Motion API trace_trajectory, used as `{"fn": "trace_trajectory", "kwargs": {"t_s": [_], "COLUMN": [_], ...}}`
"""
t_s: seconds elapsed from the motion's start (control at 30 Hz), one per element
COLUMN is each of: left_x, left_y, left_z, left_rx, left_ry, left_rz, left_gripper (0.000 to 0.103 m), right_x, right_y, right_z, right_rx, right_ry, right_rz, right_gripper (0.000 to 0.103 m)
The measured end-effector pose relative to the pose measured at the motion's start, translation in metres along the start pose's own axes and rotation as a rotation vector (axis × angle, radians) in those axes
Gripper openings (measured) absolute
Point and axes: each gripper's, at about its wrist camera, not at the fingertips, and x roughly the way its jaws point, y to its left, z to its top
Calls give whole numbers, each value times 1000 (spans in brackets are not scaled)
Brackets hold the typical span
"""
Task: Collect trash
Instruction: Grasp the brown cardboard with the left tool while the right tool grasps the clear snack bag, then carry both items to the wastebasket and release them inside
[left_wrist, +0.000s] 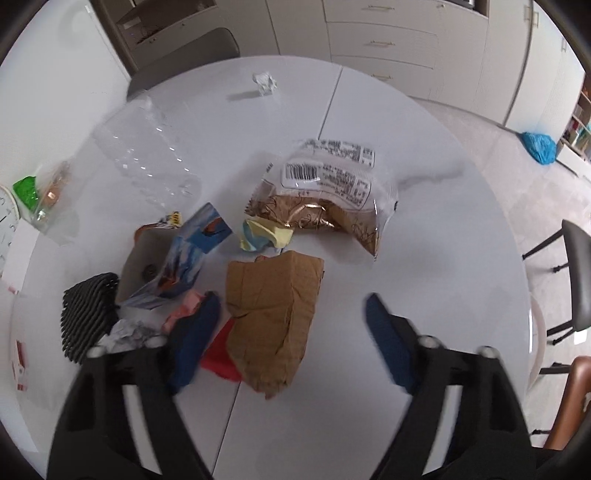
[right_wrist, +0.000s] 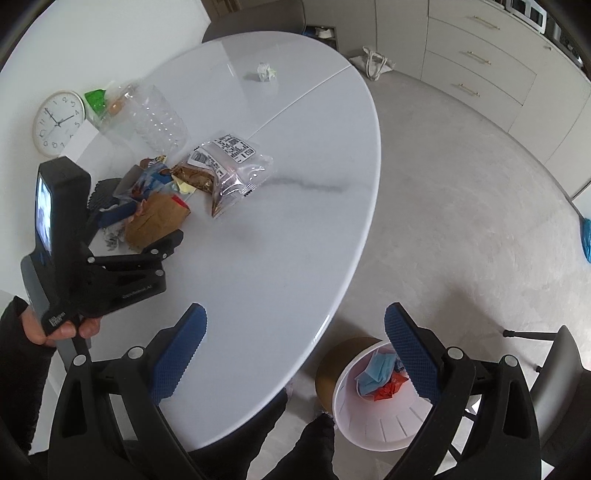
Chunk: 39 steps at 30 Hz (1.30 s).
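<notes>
A pile of trash lies on the white table (left_wrist: 424, 258): a crumpled brown paper bag (left_wrist: 273, 310), a red scrap (left_wrist: 221, 354), a clear snack wrapper (left_wrist: 325, 195), a yellow wad (left_wrist: 264, 234), a torn blue carton (left_wrist: 177, 258) and a clear plastic bottle (left_wrist: 147, 155). My left gripper (left_wrist: 291, 314) is open, its jaws on either side of the brown bag, just above it. My right gripper (right_wrist: 295, 343) is open and empty, over the table's near edge and a white bin (right_wrist: 376, 402) on the floor that holds blue and red trash. The left gripper (right_wrist: 144, 229) also shows in the right wrist view.
A crumpled white wad (left_wrist: 264, 83) lies at the far side of the table. A striped black item (left_wrist: 88, 314), a green-and-clear wrapper (left_wrist: 37, 199) and a wall clock (right_wrist: 57, 123) are at the left. Chairs (left_wrist: 580, 280) stand at the right. A blue bag (left_wrist: 539, 146) lies on the floor.
</notes>
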Motion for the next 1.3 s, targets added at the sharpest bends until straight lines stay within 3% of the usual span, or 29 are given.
{"fn": "trace_trajectory", "kwargs": {"t_s": [0.13,0.23,0.57,0.77,0.93,1.03,1.07,1.1,1.3], "left_x": [11,13,-7,-32,-54,-59,-57,-59,-66], "left_y": [3,9,28,36,48,58,59,60,59], "left_z": [1,1,-5,-19,-38,-44,-41,-44,-48], "left_rx": [-7,-40,-147,-215,-266,-293,-301,-309,-305], "left_ry": [15,18,3,2,-2,0,2,4,-2], "left_rz": [-16,-52,-135,-175,-176,-168,-168,-167,-157], "left_gripper": [48,43,42,42,42,42,42,42,42], "right_x": [11,20,66,100,123,132,134,134,115], "right_y": [3,9,59,87,101,100,98,97,84], "right_z": [14,26,89,123,127,127,126,124,115], "right_rx": [-12,-59,-405,-530,-594,-591,-576,-564,-496], "right_ry": [7,-2,-25,12,47,76,94,105,79], "right_rz": [2,7,31,68,72,90,109,123,146], "right_gripper": [97,97,96,96,96,78,64,60,51]}}
